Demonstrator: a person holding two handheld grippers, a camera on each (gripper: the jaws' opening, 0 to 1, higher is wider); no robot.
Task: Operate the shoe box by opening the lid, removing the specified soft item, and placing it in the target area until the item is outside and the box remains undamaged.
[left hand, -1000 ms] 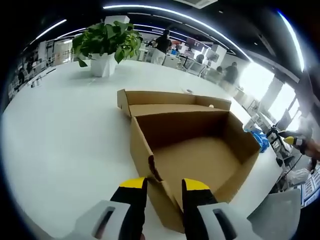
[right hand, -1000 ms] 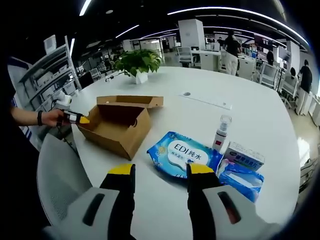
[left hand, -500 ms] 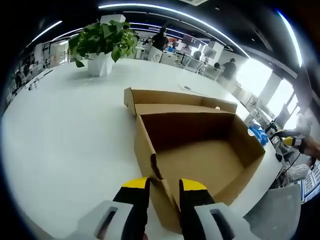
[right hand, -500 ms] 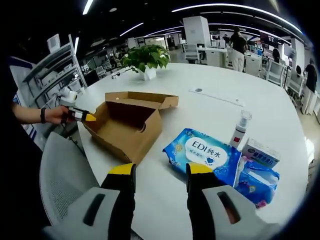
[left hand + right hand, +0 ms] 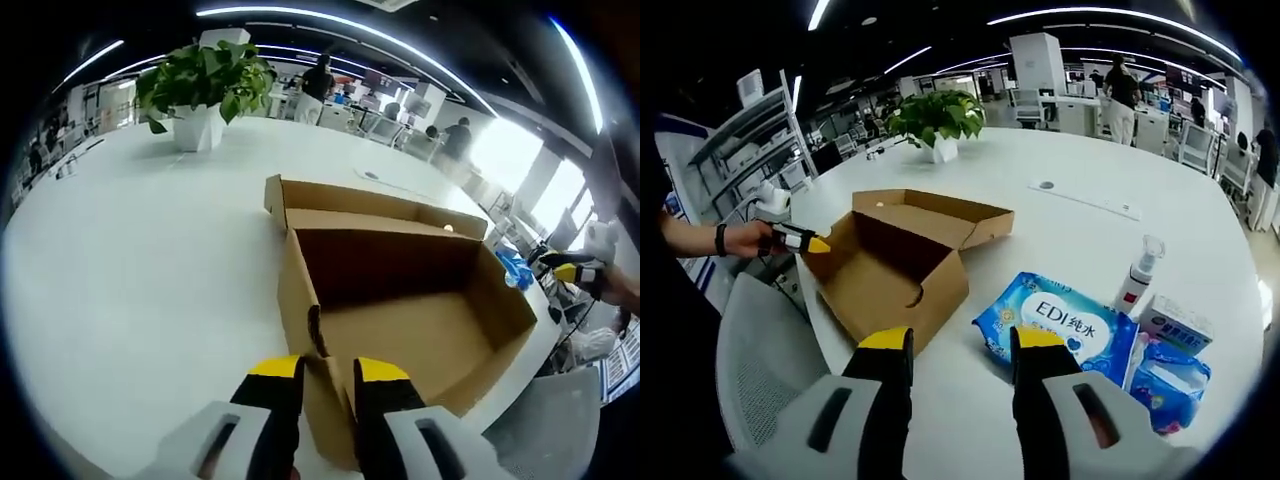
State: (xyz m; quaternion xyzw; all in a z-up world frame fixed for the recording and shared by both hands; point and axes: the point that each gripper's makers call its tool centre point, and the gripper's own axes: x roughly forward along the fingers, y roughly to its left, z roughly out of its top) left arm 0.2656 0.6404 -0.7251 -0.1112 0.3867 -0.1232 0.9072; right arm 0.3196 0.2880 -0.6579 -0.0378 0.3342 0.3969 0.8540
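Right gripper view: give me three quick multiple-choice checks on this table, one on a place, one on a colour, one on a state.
1. Where does the blue wet-wipes pack lie?
A. inside the box
B. on the white table beside the box
C. under the plant

2. What colour are the claw tips?
A. yellow
B. red
C. green

3. What state is the brown cardboard shoe box in?
A. lid shut
B. lid open, wipes inside
C. lid open, nothing visible inside

Answers:
1 B: the blue wet-wipes pack rests on the white table, outside the brown cardboard shoe box.
2 A: yellow caps top the right claw and left claw.
3 C: the left gripper view shows bare cardboard floor.
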